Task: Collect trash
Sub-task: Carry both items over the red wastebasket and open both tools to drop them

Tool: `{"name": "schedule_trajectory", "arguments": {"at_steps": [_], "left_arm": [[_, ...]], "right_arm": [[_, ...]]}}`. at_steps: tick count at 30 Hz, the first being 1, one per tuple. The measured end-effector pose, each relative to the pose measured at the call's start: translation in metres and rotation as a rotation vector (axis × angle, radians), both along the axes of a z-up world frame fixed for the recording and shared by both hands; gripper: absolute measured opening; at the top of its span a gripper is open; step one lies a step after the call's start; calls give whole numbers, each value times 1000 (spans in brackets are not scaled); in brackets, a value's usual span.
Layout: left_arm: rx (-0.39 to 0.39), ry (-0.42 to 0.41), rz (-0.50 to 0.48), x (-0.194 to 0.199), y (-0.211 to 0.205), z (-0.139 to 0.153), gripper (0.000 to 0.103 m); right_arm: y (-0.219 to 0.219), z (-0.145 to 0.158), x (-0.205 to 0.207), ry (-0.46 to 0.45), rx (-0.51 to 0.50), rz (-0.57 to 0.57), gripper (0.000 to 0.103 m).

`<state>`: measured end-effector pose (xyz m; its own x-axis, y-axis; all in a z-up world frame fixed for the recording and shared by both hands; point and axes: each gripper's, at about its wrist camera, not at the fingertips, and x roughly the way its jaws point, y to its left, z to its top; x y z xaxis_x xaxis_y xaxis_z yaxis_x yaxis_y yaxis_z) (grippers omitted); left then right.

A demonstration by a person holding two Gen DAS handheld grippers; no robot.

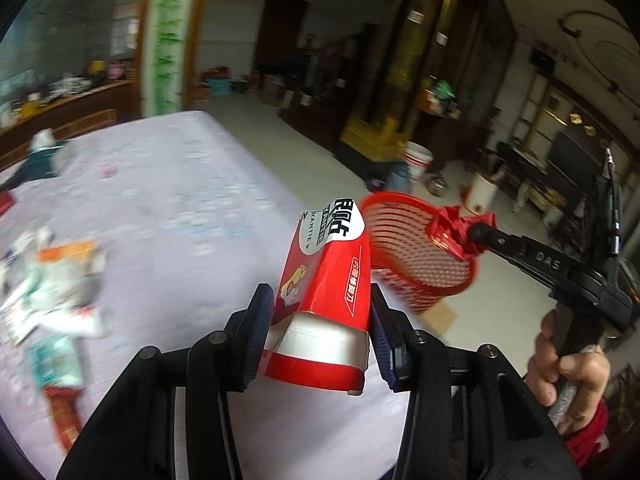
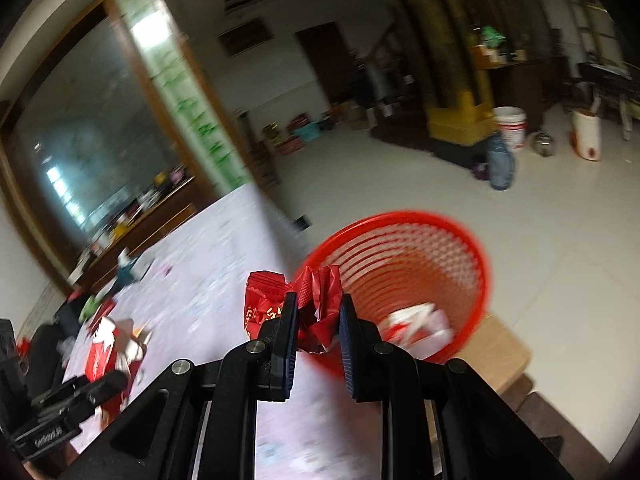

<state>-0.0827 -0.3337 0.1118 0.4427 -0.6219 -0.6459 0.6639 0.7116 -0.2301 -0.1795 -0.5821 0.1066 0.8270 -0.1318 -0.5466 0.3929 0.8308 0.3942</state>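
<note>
My left gripper (image 1: 322, 312) is shut on a red and white carton (image 1: 324, 292), held above the table edge. Just right of it stands the red mesh basket (image 1: 416, 252), off the table's side. My right gripper (image 2: 319, 312) is shut on a crumpled red wrapper (image 2: 316, 308), close to the rim of the red mesh basket (image 2: 404, 280). White and red trash (image 2: 416, 326) lies inside the basket. From the left wrist view, the right gripper (image 1: 464, 236) holds the red wrapper (image 1: 450, 226) over the basket's rim, with a hand (image 1: 568, 372) on its handle.
The table (image 1: 168, 200) has a pale patterned cloth. More wrappers and packets (image 1: 52, 280) lie at its left side, and a teal box (image 1: 36, 160) at the far left. A cardboard box (image 2: 496, 356) sits under the basket. Buckets (image 2: 510, 126) stand on the tiled floor beyond.
</note>
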Motion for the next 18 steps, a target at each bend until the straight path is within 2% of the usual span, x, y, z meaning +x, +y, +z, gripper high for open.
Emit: {"name": "schedule_trajectory", "arguments": {"at_steps": [3,7,13,14,15,16,18], "left_arm": [[-7,45,-74,4,-44,-4,46],[-7,77,-122,11,-93,-9,47],[-7,103,-120,33,-143,-20,53],[-16,119,-119,39,-148,-24,58],[-15,133,-117,42,-152,-26,61],[-9,153,-107,46,-153,-30,61],[-14,175,-96,48,-149,-33,61]], "right_arm": [[-24,3,-5,4,-10,-54,21],[-49,-1,3,26,7,-101,21],[-76,-14,26,57,31,-144,23],[-81,-16,29,56,36,-144,27],[-83,-18,31,57,38,-139,42],[-88,-20,34,64,39,-135,51],[-87,-19,32,60,32,-142,51]]}}
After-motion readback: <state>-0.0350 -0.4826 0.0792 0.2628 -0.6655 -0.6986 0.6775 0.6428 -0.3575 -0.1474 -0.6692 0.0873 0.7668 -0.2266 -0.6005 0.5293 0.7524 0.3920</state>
